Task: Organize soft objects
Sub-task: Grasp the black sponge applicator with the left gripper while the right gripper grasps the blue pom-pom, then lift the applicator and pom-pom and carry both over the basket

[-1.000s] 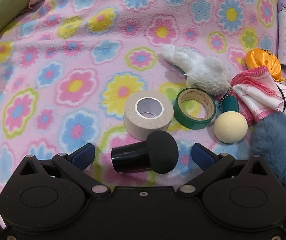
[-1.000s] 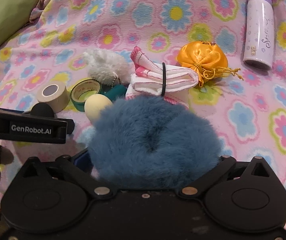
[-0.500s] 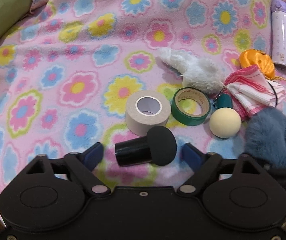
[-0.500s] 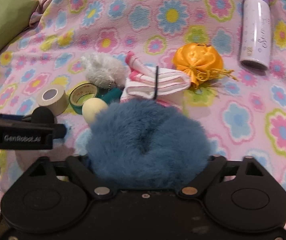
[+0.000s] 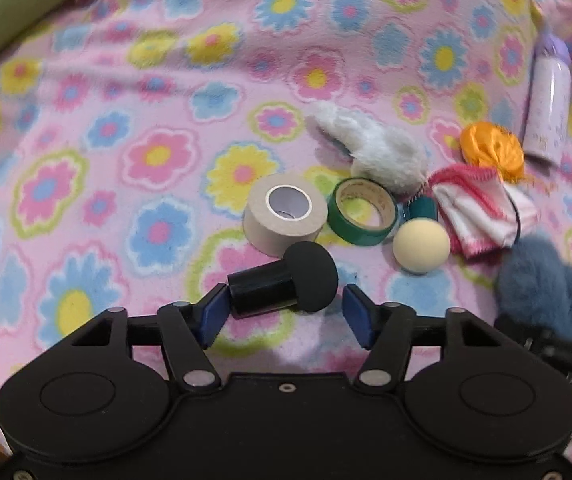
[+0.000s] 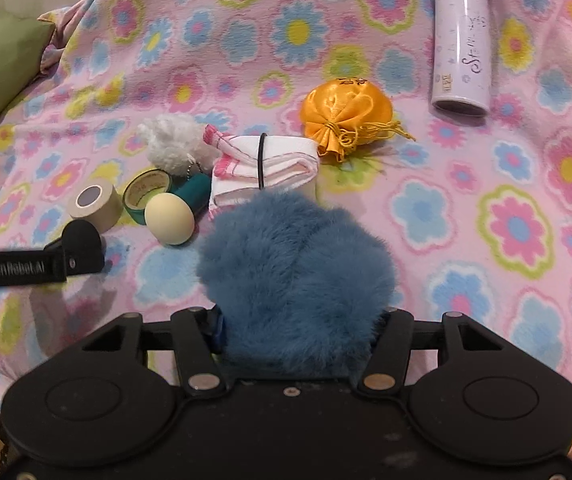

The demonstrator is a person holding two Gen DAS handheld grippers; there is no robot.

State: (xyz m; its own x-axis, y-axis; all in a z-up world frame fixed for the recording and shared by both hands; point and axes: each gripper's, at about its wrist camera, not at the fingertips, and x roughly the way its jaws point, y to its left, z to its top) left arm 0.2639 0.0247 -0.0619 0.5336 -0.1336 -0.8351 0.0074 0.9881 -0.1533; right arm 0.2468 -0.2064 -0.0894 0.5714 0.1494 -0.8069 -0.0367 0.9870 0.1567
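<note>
Both claws matter: our left claw (image 5: 283,314) gapes wide around the black sponge applicator (image 5: 283,284), whose long axis spans finger to finger. Our right claw (image 6: 298,328) grips the blue fur scrunchie (image 6: 298,276).

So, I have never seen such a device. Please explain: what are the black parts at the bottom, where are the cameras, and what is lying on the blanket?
Each black part is a hand-held two-finger gripper, and a camera on it looks forward along the fingers. One picture comes from the left gripper, whose open jaws flank a black sponge applicator. The other comes from the right gripper, shut on a blue fluffy scrunchie. On the flowered blanket lie a beige tape roll, green tape, a cream ball, a folded cloth, an orange pouch and a bottle.
</note>
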